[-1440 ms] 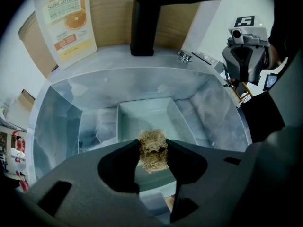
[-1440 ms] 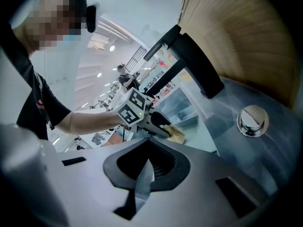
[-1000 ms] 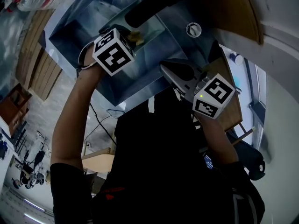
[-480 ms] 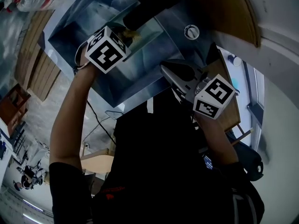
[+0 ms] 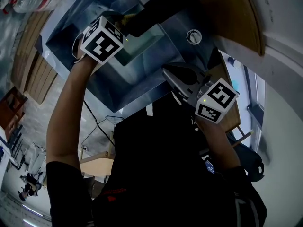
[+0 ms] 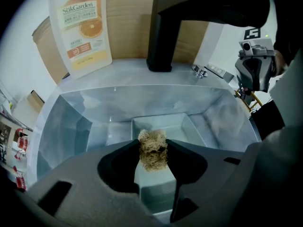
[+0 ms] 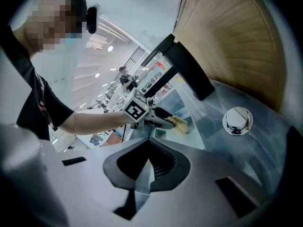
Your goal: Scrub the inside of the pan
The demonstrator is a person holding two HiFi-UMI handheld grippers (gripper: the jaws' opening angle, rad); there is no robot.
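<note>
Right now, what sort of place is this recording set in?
Probably a kitchen-style washing-up station: a deep stainless steel sink under a black box-shaped faucet, a pouch printed with oranges standing behind it, and a tan fibrous scrubber clamped in the jaws of the left gripper.

Scouring pad [image 6: 152,152]: tan-brown
Sink [image 6: 71,126]: silvery grey-blue steel
Faucet [image 6: 163,27]: matte black
Pouch [image 6: 80,22]: white, orange-fruit print

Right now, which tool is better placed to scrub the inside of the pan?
Left. The left tool is clamped on the tan scrubber and aims into the steel pan. The right tool is shut on nothing and held back at the pan's edge.
</note>
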